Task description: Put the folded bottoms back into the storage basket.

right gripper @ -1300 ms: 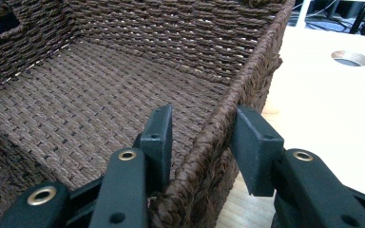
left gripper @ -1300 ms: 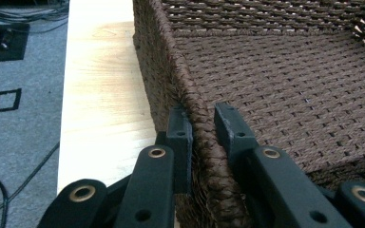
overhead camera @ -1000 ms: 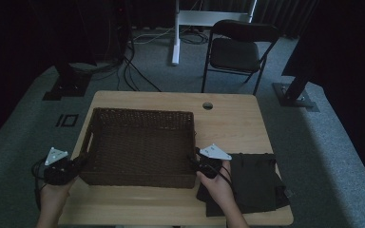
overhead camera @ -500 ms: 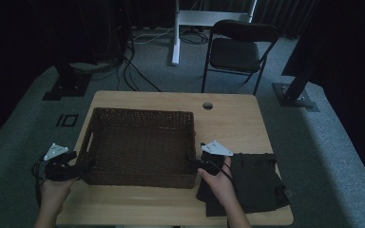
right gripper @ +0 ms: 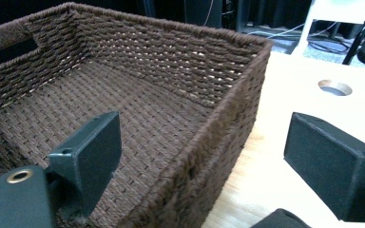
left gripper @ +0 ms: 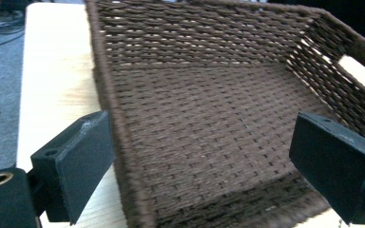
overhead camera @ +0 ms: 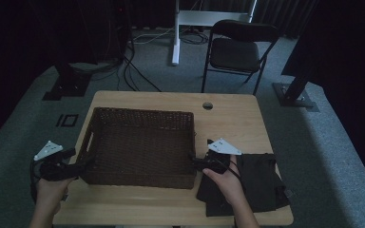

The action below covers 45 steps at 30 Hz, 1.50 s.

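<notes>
A dark brown woven basket (overhead camera: 140, 147) with nothing in it sits on the wooden table (overhead camera: 228, 123). My left gripper (overhead camera: 86, 162) is at the basket's near left corner. In the left gripper view its jaws (left gripper: 204, 161) have just been opening and stand wide, with the basket's left rim (left gripper: 109, 109) passing between them untouched. My right gripper (overhead camera: 193, 159) is at the near right corner. Its jaws (right gripper: 204, 152) have also just been opening, one inside the basket and one over the table, with the right wall (right gripper: 228, 123) between them and free of the pads.
A dark folded cloth (overhead camera: 261, 180) lies on the table under my right hand, near the front right edge. A round cable hole (overhead camera: 207, 105) is in the tabletop behind the basket. A folding chair (overhead camera: 237, 52) and floor cables stand beyond the table.
Both grippers' jaws have opened and let go of the basket's side walls. The left gripper has risen a little and drawn slightly left. The basket has stayed in place.
</notes>
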Tool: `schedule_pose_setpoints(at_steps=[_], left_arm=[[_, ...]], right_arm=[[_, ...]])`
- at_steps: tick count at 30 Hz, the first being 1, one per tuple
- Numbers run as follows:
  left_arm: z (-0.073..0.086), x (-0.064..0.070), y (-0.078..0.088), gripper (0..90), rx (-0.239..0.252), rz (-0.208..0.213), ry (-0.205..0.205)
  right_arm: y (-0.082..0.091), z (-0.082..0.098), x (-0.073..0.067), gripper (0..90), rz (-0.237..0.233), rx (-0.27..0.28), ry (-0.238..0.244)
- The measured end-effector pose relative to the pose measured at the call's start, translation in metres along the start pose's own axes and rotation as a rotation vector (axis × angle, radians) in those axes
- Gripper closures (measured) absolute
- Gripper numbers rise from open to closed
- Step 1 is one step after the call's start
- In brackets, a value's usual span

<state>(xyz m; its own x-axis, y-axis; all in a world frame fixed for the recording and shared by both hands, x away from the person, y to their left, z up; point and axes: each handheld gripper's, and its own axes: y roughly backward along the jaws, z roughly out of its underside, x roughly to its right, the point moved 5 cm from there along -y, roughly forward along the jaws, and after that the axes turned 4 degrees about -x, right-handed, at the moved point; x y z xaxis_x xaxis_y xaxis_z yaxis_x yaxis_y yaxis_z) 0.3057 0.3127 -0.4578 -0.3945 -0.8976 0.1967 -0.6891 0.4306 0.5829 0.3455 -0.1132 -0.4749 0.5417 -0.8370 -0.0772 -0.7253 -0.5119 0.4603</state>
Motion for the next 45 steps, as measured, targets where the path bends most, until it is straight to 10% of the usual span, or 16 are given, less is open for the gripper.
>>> schedule_pose_setpoints(at_steps=[18, 45], left_arm=[[-0.022, 0.059, -0.011, 11.3, 0.021, 0.087, -0.133], [-0.035, 0.159, -0.059, 11.2, -0.035, 0.242, -0.317]], right_arm=[[0.039, 0.006, 0.026, 11.9, 0.006, 0.021, 0.053], [0.088, 0.036, 0.072, 12.0, 0.09, 0.032, -0.003]])
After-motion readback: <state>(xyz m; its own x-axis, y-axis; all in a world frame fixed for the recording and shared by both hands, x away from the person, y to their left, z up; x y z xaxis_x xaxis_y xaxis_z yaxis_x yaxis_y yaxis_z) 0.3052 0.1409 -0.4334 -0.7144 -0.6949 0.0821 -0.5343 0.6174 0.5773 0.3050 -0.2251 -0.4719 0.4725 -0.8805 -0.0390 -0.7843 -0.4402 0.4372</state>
